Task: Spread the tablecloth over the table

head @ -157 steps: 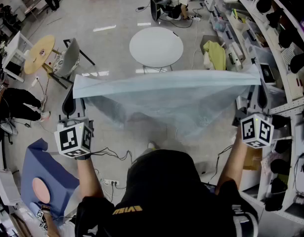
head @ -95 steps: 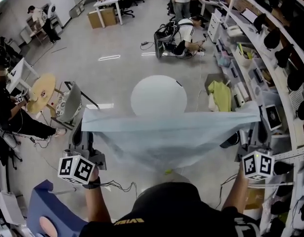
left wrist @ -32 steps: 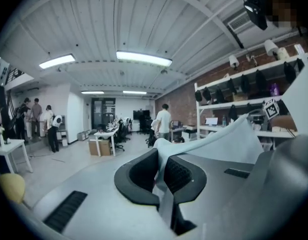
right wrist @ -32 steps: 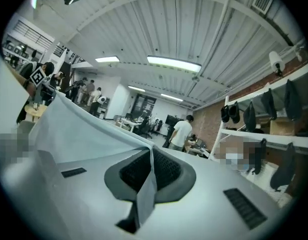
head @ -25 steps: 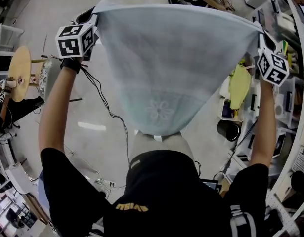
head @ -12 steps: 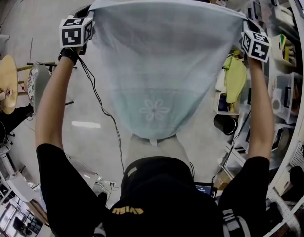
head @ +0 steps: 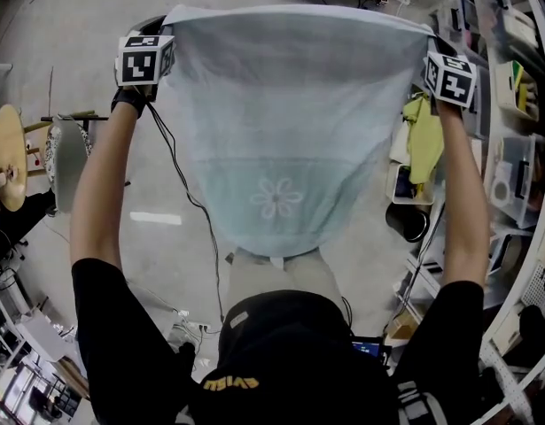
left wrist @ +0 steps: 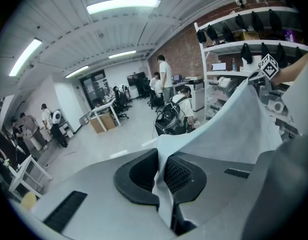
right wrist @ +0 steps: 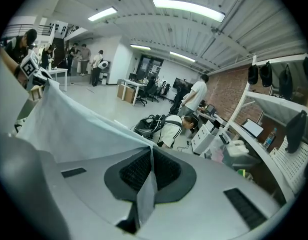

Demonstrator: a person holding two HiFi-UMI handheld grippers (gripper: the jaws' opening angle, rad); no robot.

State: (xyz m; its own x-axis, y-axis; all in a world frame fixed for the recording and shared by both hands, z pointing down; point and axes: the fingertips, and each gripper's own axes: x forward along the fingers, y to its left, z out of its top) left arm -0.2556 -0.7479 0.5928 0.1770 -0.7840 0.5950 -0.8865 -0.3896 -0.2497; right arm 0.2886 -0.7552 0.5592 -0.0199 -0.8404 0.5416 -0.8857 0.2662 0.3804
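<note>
Two grippers, my left gripper and right gripper, are each clamped on a top corner of the tablecloth. It hangs stretched between them in front of me. The pale shape under its hem may be the table.

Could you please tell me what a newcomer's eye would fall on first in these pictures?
A pale blue tablecloth fills the middle of the head view, stretched in the air between the person's two raised arms, with a flower pattern near its hanging lower edge. The left tool and the right tool each pinch a top corner, jaws shut on the fabric.
</note>
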